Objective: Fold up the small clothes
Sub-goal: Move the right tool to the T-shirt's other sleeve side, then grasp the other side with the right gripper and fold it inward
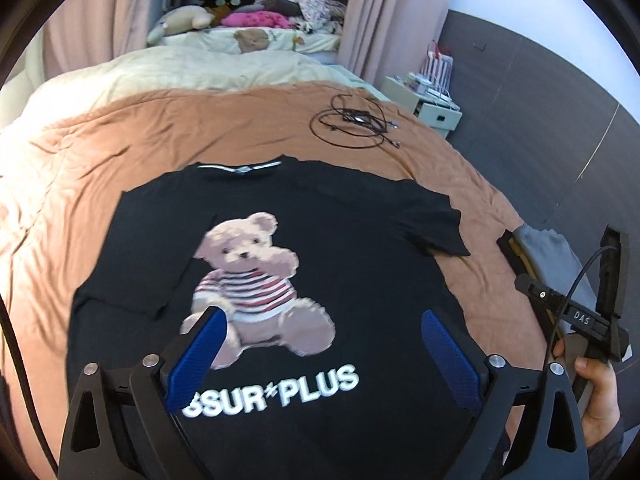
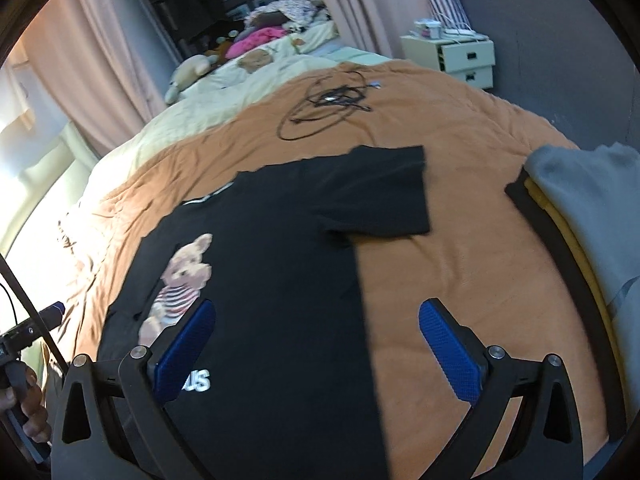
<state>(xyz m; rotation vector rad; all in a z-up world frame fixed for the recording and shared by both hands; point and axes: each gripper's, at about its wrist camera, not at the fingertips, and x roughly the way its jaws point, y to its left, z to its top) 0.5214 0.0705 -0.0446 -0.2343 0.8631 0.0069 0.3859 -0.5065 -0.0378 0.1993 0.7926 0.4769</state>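
Observation:
A black T-shirt [image 1: 340, 240] with a teddy-bear print and white lettering lies flat, front up, on the brown blanket [image 1: 100, 152], collar at the far side. My left gripper [image 1: 322, 320] hovers open over the shirt's lower front, nothing between its blue pads. In the right wrist view the same black T-shirt [image 2: 280, 240] fills the left half. My right gripper [image 2: 318, 316] stands wide open above the shirt's right side edge, holding nothing. The right sleeve [image 2: 384, 192] lies spread out ahead of it.
A folded pile of clothes [image 2: 580, 208], grey on top, sits on the blanket to the right. A coil of black cables [image 1: 356, 124] lies beyond the shirt. A white bedside cabinet [image 2: 460, 56] stands past the bed's far edge. Pillows and soft toys [image 1: 224, 20] are at the far end.

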